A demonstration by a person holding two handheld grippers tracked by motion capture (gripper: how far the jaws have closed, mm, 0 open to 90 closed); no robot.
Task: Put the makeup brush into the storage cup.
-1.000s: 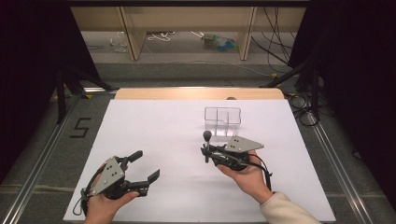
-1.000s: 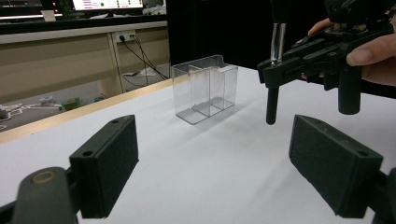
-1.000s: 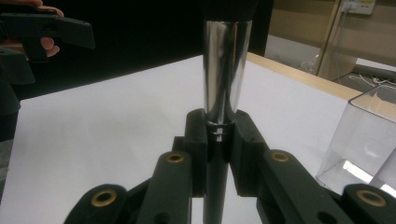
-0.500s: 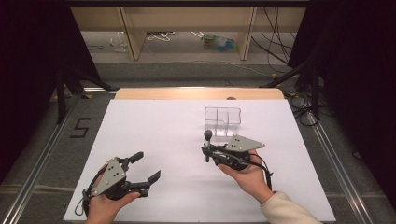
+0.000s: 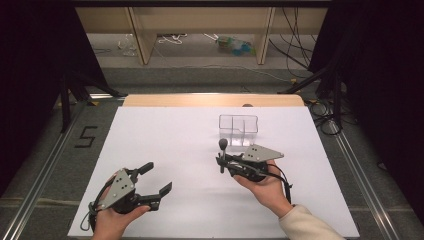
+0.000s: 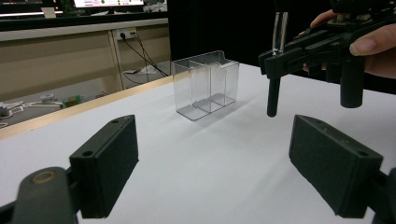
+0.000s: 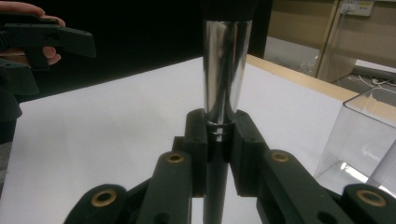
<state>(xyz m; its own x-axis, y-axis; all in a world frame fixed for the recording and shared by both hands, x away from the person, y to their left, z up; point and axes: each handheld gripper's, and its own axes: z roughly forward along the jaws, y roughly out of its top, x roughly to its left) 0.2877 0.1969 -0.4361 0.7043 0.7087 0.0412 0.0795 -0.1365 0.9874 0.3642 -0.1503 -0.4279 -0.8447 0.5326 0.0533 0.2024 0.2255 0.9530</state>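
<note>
Now, right gripper (image 5: 223,161): clamped on the upright brush (image 7: 227,74), kept vertical for dropping into the clear organizer (image 5: 238,130) just beyond.
Left gripper (image 5: 156,179): wide open, empty, held near-left on the tabletop (image 5: 170,135).

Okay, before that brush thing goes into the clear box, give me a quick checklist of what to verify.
1. Right gripper shut on the makeup brush: ok.
2. Brush upright in the grip: ok.
3. Clear divided box upright on the table, its top open: ok.
4. Path from brush to box free: ok.
5. Left gripper open, away from the box: ok.
6. Brush fits a compartment: cannot tell.
</note>
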